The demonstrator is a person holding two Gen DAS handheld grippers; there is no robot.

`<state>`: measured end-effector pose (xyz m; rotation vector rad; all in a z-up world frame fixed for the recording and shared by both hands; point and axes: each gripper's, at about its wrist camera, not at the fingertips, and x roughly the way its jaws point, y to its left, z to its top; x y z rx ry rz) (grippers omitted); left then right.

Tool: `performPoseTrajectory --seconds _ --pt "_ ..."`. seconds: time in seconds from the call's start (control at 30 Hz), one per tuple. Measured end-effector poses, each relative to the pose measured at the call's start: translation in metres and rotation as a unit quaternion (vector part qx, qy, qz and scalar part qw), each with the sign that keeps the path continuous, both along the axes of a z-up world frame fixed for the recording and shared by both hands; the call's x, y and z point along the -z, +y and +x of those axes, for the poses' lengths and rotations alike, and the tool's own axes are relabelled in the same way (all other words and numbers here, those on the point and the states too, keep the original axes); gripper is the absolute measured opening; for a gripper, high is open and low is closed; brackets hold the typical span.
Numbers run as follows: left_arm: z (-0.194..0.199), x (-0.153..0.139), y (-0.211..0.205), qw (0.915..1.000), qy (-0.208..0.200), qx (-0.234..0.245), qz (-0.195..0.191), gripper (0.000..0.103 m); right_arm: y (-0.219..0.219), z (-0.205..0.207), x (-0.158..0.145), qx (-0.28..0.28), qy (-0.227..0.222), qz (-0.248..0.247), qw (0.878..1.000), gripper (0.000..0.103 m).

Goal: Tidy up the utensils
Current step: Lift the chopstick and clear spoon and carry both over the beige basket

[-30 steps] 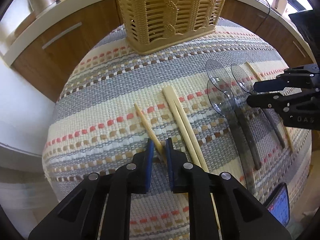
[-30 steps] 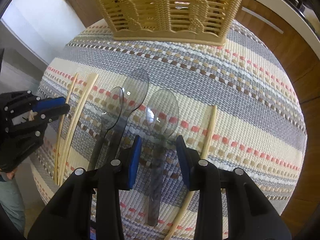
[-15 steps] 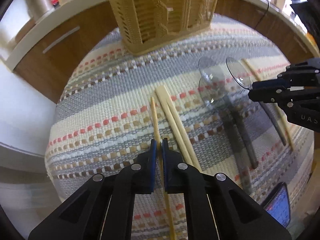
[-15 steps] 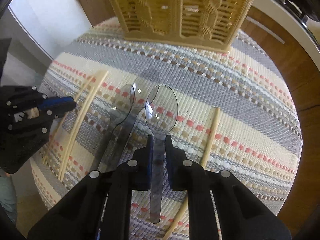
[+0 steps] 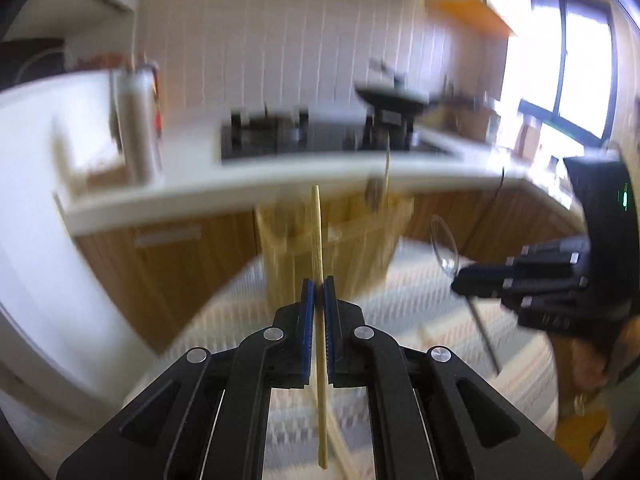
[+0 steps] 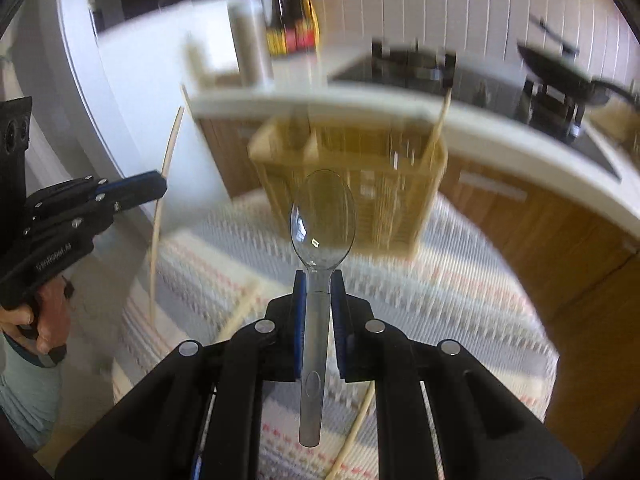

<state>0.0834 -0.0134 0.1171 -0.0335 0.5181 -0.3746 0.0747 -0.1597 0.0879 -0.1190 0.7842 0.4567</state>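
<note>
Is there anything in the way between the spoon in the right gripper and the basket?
Nothing visible. The right gripper holds the clear spoon up in the air, bowl toward the basket, with only open space above the mat between them. The left gripper with its chopstick is off to the side.

right gripper (image 5: 456, 280) side: pale letters "DAS", partly cut off;
left gripper (image 6: 162, 190) side: pale lettering, too blurred to read;
bottle (image 6: 292, 20) label: red and yellow print, unreadable
</note>
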Motion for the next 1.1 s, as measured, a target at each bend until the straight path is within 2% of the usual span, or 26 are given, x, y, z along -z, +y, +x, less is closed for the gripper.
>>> performPoseTrajectory --seconds 0.2,0.33,0.43,0.57,0.7,0.9,1.1 --pt "0.017 -0.047 0.011 0.9933 -0.089 -0.023 -0.07 0.003 -0.005 0.019 -0.051 0.025 -0.079 0.027 0.996 0.01" --pt "0.036 -0.061 0.008 0.9836 -0.148 -0.041 -0.095 0.003 -0.017 0.043 -0.071 0.08 -0.129 0.04 0.988 0.01" --pt "0.051 -0.062 0.005 0.9756 -0.182 -0.049 -0.113 0.003 -0.033 0.066 -0.077 0.12 -0.149 0.075 0.979 0.01" --pt "0.066 -0.054 0.001 0.97 -0.199 -0.064 -0.125 0.003 -0.048 0.09 -0.075 0.136 -0.185 0.118 0.966 0.01" --pt "0.081 -0.038 -0.005 0.9689 -0.204 -0.072 -0.12 0.003 -0.047 0.112 -0.06 0.128 -0.206 0.137 0.96 0.01" --pt "0.096 -0.017 -0.012 0.9722 -0.2 -0.072 -0.098 0.003 -0.029 0.118 -0.039 0.146 -0.263 0.088 0.95 0.01" --pt "0.107 -0.005 -0.008 0.9731 -0.191 -0.072 -0.106 0.003 -0.028 0.127 -0.02 0.144 -0.26 0.082 0.951 0.01"
